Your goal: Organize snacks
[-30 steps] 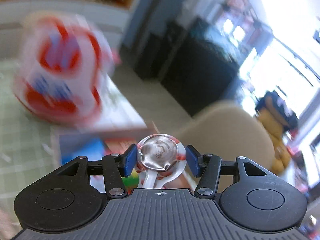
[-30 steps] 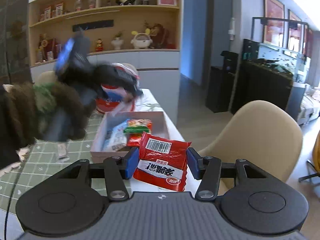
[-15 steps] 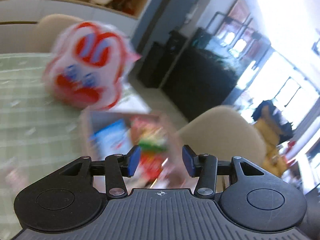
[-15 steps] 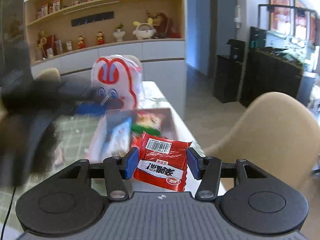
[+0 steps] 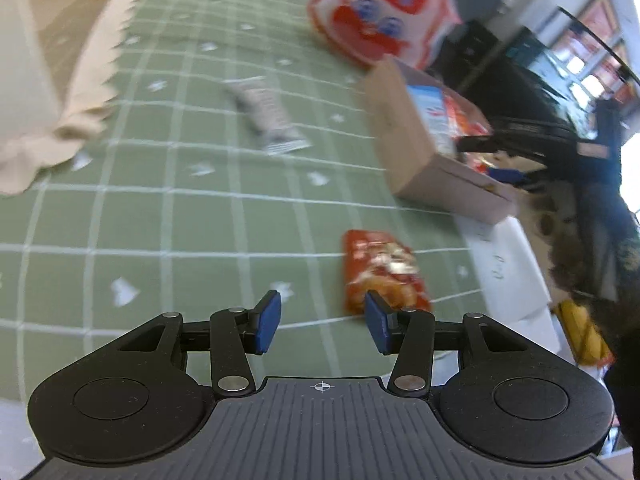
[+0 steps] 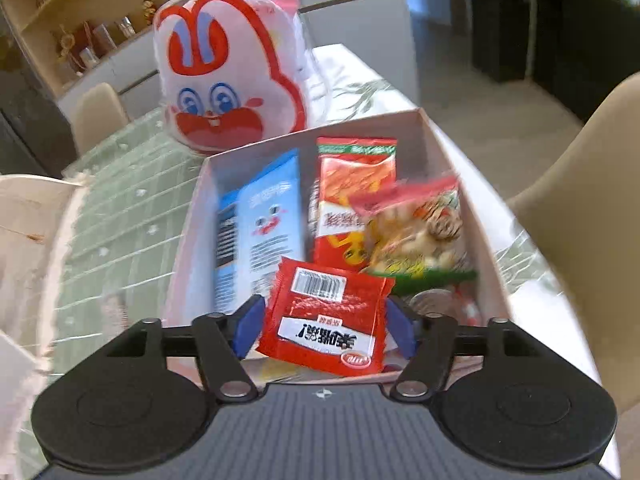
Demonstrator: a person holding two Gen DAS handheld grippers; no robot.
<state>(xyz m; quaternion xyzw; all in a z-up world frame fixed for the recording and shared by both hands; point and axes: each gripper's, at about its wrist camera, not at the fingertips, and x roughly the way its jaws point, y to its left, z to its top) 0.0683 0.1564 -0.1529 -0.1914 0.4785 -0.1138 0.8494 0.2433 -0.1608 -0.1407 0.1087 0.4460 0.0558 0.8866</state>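
My right gripper point(image 6: 324, 326) is shut on a red snack packet point(image 6: 326, 320) with a barcode, held over the near end of the cardboard box point(image 6: 452, 148). The box holds a blue packet point(image 6: 260, 228), a red packet point(image 6: 352, 192) and another snack bag point(image 6: 416, 232). My left gripper point(image 5: 322, 322) is open and empty, low over the green checked tablecloth point(image 5: 160, 208). An orange-red snack packet point(image 5: 380, 268) lies just beyond its right fingertip. A grey packet point(image 5: 264, 114) lies farther off. The box also shows in the left wrist view point(image 5: 404, 152).
A white and red rabbit-face bag point(image 6: 228, 84) stands behind the box, seen also in the left wrist view point(image 5: 380, 12). A cream cloth point(image 5: 52, 80) lies at the left. A beige chair point(image 6: 584, 200) stands beside the table's right edge. A white block point(image 5: 508, 264) sits near the box.
My left gripper has let go of the round foil-topped snack, opened, and swung down to the tablecloth by the orange-red packet. My right gripper has moved its red packet forward over the box.
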